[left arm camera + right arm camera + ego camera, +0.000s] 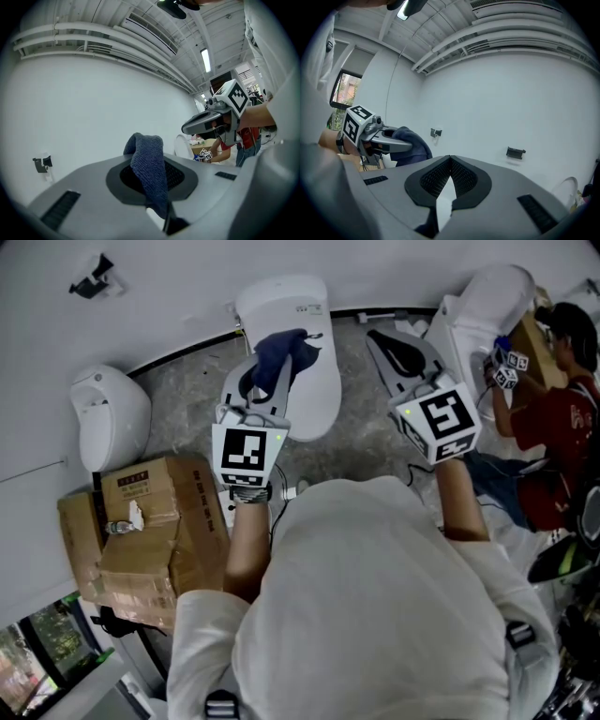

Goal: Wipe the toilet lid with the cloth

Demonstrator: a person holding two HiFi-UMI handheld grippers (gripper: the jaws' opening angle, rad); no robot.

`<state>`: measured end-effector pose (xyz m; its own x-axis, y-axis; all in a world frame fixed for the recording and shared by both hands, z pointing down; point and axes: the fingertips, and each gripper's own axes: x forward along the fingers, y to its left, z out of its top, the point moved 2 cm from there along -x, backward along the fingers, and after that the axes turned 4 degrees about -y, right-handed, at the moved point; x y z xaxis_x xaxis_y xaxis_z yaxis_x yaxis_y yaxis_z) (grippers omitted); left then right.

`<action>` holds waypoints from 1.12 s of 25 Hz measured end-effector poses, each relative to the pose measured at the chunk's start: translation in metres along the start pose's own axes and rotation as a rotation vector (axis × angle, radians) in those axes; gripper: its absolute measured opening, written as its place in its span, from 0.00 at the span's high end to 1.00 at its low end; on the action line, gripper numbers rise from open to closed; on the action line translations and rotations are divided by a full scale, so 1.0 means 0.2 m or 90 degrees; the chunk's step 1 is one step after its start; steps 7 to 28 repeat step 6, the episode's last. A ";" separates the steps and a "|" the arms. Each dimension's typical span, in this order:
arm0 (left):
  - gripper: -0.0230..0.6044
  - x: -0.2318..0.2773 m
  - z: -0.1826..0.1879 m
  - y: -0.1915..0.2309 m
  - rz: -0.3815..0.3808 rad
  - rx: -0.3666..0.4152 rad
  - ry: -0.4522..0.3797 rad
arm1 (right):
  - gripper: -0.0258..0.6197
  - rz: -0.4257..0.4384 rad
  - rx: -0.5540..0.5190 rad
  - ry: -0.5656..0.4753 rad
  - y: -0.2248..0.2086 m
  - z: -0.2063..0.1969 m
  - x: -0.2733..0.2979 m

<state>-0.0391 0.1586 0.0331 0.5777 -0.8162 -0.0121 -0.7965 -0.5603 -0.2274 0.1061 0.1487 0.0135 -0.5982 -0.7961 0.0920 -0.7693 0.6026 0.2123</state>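
White shirt (375,596) and shoulders fill the bottom of the head view, and both forearms reach out from them. The left gripper (281,367) is clamped on the dark blue cloth (279,348), which stands bunched between its closed jaws in the left gripper view. The right gripper (375,337) has its jaws pressed together on nothing. From above, the cloth lies over the rear part of the toilet lid (314,395), whose long axis runs from the wall toward the person. Because the left gripper's own view shows only wall, the lid is probably below its jaws, and I cannot tell whether the cloth touches it. The left hand is nearer, while the right hangs beside the bowl over the floor. There is one cloth and two grippers, and three white toilets show.
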 end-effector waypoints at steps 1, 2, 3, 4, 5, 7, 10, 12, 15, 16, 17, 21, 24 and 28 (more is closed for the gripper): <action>0.89 -0.01 -0.01 -0.01 -0.002 0.001 0.000 | 0.92 0.000 0.001 0.000 0.01 -0.01 -0.01; 0.89 -0.02 -0.03 -0.03 -0.003 0.002 0.001 | 0.92 0.001 0.001 -0.001 0.02 -0.03 -0.02; 0.89 -0.03 -0.04 -0.05 -0.004 0.003 0.002 | 0.92 0.001 0.002 -0.002 0.03 -0.05 -0.04; 0.89 -0.04 -0.05 -0.06 -0.005 0.003 0.003 | 0.92 0.001 0.003 -0.002 0.05 -0.06 -0.05; 0.89 -0.06 -0.07 -0.08 -0.006 0.003 0.003 | 0.92 0.002 0.003 -0.003 0.06 -0.08 -0.06; 0.89 -0.07 -0.08 -0.09 -0.007 0.003 0.004 | 0.92 0.002 0.004 -0.003 0.07 -0.09 -0.08; 0.89 -0.07 -0.08 -0.09 -0.007 0.003 0.004 | 0.92 0.002 0.004 -0.003 0.07 -0.09 -0.08; 0.89 -0.07 -0.08 -0.09 -0.007 0.003 0.004 | 0.92 0.002 0.004 -0.003 0.07 -0.09 -0.08; 0.89 -0.07 -0.08 -0.09 -0.007 0.003 0.004 | 0.92 0.002 0.004 -0.003 0.07 -0.09 -0.08; 0.89 -0.07 -0.08 -0.09 -0.007 0.003 0.004 | 0.92 0.002 0.004 -0.003 0.07 -0.09 -0.08; 0.89 -0.07 -0.08 -0.09 -0.007 0.003 0.004 | 0.92 0.002 0.004 -0.003 0.07 -0.09 -0.08; 0.89 -0.07 -0.08 -0.09 -0.007 0.003 0.004 | 0.92 0.002 0.004 -0.003 0.07 -0.09 -0.08; 0.89 -0.07 -0.08 -0.09 -0.007 0.003 0.004 | 0.92 0.002 0.004 -0.003 0.07 -0.09 -0.08; 0.89 -0.07 -0.08 -0.09 -0.007 0.003 0.004 | 0.92 0.002 0.004 -0.003 0.07 -0.09 -0.08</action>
